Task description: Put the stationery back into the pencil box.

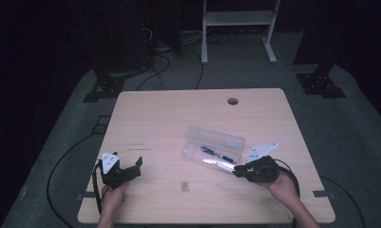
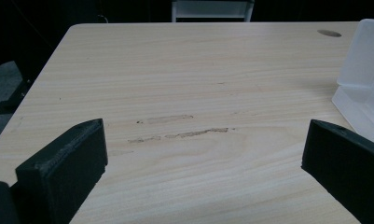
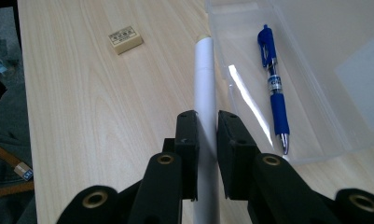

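Note:
My right gripper (image 3: 207,122) is shut on a white pen-like stick (image 3: 204,74), which points away from me over the table beside the clear plastic case (image 3: 343,93). A blue pen (image 3: 272,84) lies inside that case. In the high view the right gripper (image 1: 236,171) holds the white stick (image 1: 216,164) at the near edge of the open case (image 1: 215,142), with the blue pen (image 1: 217,153) in it. My left gripper (image 1: 139,164) rests at the front left of the table, jaws wide open over bare wood (image 2: 203,130).
A small tan eraser (image 1: 185,185) lies between the two hands near the front edge, also seen as the eraser (image 3: 125,39). A cable hole (image 1: 233,101) sits at the table's far side. The case's corner (image 2: 364,79) stands to the right of the left gripper.

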### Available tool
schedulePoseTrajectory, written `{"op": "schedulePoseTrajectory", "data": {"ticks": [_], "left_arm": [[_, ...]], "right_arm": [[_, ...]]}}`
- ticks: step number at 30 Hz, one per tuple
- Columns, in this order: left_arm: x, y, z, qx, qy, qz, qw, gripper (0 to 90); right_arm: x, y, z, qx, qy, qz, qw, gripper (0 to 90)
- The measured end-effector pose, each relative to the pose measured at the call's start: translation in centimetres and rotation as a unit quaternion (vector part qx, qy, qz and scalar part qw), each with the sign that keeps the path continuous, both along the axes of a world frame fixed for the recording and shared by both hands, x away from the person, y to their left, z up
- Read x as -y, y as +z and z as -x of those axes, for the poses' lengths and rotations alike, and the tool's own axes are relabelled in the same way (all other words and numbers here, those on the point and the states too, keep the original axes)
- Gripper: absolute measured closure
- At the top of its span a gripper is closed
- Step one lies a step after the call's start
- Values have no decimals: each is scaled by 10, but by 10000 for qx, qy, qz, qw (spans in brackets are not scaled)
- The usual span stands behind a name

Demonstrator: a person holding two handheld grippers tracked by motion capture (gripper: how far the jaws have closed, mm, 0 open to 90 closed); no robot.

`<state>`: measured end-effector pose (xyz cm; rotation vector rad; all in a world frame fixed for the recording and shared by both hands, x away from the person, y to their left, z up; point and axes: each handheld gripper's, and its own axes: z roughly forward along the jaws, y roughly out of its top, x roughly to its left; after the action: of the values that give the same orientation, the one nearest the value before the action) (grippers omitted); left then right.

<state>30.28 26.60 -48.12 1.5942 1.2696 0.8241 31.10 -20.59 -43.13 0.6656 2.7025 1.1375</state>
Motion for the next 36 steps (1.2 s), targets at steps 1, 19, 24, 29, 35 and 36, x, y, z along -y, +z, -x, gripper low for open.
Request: {"op": "schedulePoseTrajectory", "data": {"ticks": [1,19,24,29,35,36], "left_arm": [[0,0,0,-3,-1,1,10000,0],[0,0,0,-3,-7,2,10000,0],[0,0,0,-4,-10,2,10000,0],[0,0,0,-3,-8,5,10000,0],[0,0,0,-1,-10,4,10000,0],[0,0,0,-1,-10,4,10000,0]], "right_arm": [[-1,1,-1,6,7,7,10000,785],[-21,21,-22,114,30,30,9999,785],[-26,24,-27,107,35,51,9999,784],[-32,27,-32,124,68,46,9999,785],[-39,30,-37,142,93,103,9998,785],[-39,30,-37,142,93,103,9998,785]]}}
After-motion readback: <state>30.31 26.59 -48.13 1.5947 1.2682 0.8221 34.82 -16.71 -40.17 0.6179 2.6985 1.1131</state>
